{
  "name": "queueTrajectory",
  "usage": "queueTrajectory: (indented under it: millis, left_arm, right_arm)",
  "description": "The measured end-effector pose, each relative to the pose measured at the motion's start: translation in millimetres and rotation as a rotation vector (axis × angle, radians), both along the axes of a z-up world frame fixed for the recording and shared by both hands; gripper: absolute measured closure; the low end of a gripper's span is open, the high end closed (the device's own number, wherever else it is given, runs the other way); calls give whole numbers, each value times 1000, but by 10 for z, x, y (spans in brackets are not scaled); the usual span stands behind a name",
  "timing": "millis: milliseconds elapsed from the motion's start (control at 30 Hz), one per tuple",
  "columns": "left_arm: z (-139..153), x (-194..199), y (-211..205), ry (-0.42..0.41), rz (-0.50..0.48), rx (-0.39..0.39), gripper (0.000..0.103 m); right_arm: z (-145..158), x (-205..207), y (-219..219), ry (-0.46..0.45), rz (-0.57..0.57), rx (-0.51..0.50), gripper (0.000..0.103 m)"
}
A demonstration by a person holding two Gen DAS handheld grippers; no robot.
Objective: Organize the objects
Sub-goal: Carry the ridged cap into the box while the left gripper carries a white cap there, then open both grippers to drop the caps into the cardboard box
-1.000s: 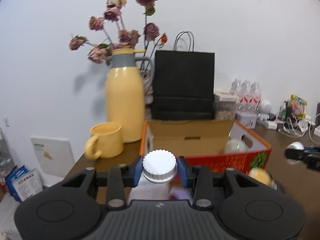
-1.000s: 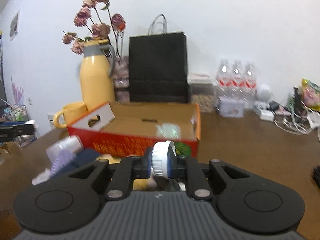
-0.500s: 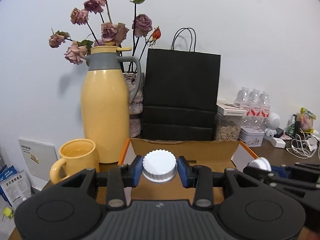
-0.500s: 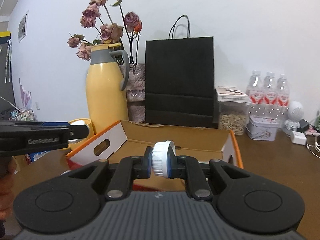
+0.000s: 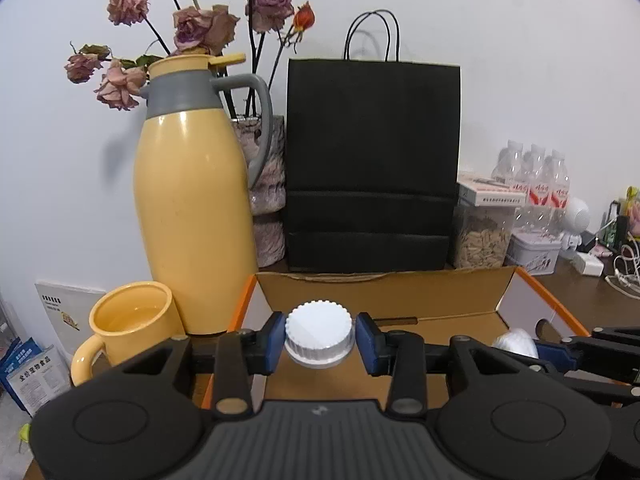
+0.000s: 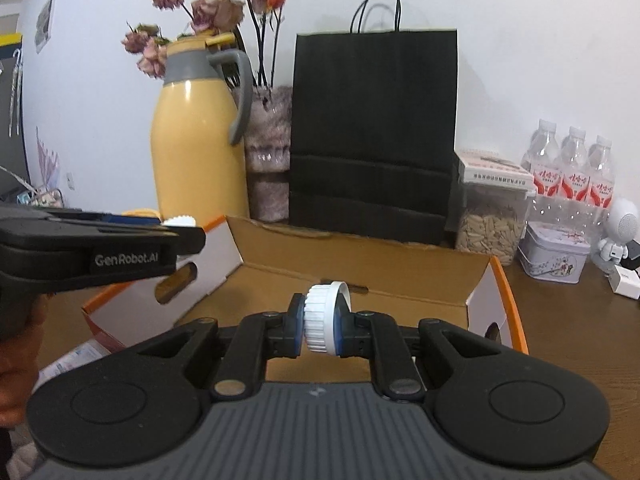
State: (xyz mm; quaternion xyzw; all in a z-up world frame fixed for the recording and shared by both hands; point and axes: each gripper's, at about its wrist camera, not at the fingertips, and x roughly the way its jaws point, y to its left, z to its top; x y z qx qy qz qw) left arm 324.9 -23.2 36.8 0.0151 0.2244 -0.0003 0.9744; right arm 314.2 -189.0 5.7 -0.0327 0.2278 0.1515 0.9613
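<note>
Left tool (image 5: 320, 345) clamped by its blue pads on the ribbed white cap (image 5: 319, 339) of an upright bottle, body hidden below. Right tool (image 6: 320, 325) closed on a second white-capped bottle (image 6: 322, 317) turned sideways, cap edge-on. Both held above the open cardboard box (image 6: 360, 272), orange-rimmed, floor bare where visible; contents otherwise unclear. Behind on the tabletop (image 6: 568, 320): yellow thermos (image 5: 192, 216), yellow mug (image 5: 132, 330), black paper bag (image 5: 372, 168), clear jar of seeds (image 6: 490, 228).
</note>
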Motion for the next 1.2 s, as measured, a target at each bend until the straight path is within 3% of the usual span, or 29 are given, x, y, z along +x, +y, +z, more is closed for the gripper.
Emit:
queueTrajectory:
  millis: [67,133,167,233,267,733,1200]
  left_arm:
    - [-21,26,12,15,8,0,29]
    - [-29,47,43,26,20,-15,4]
    - [-29,45,62,23,22,-27,0]
    - [-28,37,80,20,29,-40,0]
    - [-28,34,85,22,34,-41,0]
    - [-9,-73,42,8,24,-23,0]
    - [32,-589,98,-72,8,-25,0]
  right_arm:
    - [-32,29,-6,20,-16,-12,77]
    - [-60,32,-14,24,-44,-28,40]
    - [-63,37,-15,22,-55,-39,31]
    - [-66,31,-24,13,-77,-46,3]
    - [-63,28,-29,7,-81,-46,0]
    - [7,-81,-39,-14,-70,-56,0]
    - [126,-480,-196,-68,-76,-48,0]
